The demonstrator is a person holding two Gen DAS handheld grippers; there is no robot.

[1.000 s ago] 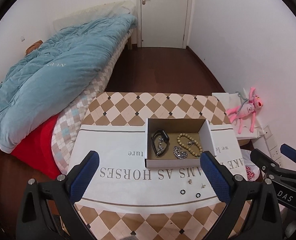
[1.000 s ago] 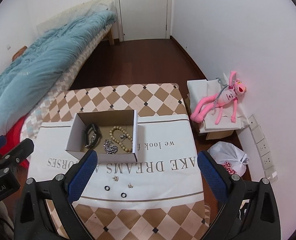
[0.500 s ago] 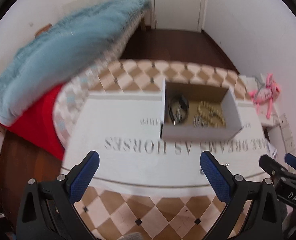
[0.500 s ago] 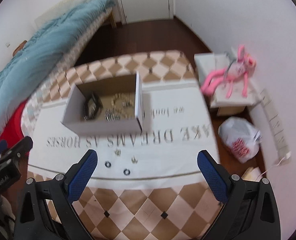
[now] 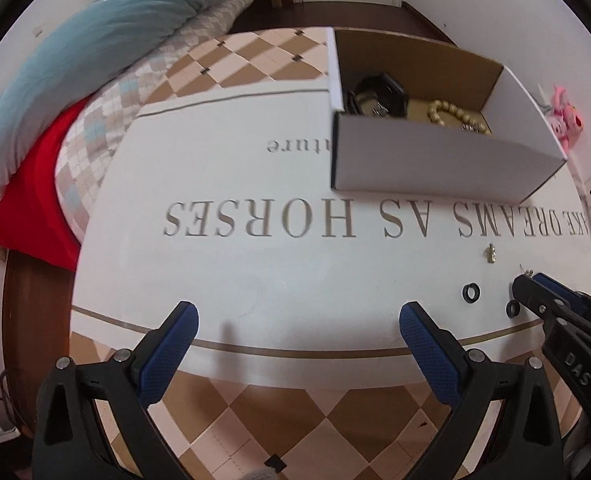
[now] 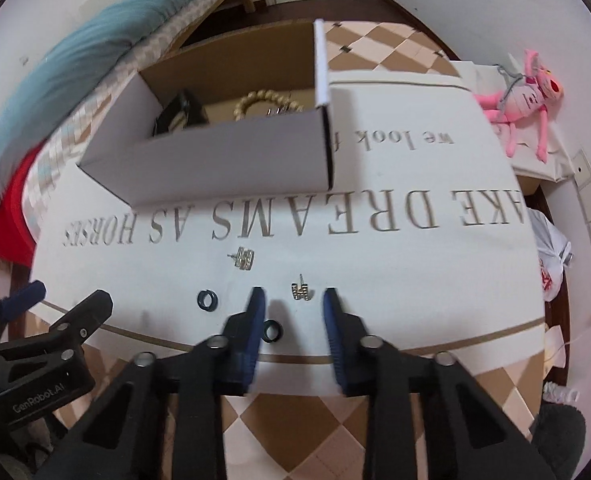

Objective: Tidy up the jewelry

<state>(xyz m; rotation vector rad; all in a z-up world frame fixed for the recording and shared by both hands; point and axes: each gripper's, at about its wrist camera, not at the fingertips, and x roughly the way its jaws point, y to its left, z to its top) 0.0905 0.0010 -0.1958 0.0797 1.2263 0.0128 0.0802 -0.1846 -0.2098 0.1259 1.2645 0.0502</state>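
Observation:
An open white cardboard box (image 5: 435, 160) (image 6: 223, 164) stands on the table and holds a black watch (image 5: 379, 92), a bead bracelet (image 5: 451, 114) (image 6: 263, 100) and a silver chain. On the white cloth in front of it lie two small earrings (image 6: 245, 259) (image 6: 302, 291) and two black rings (image 6: 207, 300) (image 6: 273, 331). My right gripper (image 6: 293, 300) is low over the cloth, half closed, its jaws on either side of one earring and one black ring, not touching them. My left gripper (image 5: 297, 320) is open wide and empty over bare cloth, left of the rings (image 5: 470, 293).
The table carries a white cloth with grey lettering (image 5: 255, 220) over a checked cover. A bed with a blue quilt (image 5: 75, 52) is at the left. A pink plush toy (image 6: 523, 92) and wall sockets are at the right.
Both grippers have dropped low toward the table and moved forward. The right gripper's jaws have narrowed around the earring and ring. The left gripper stays wide open.

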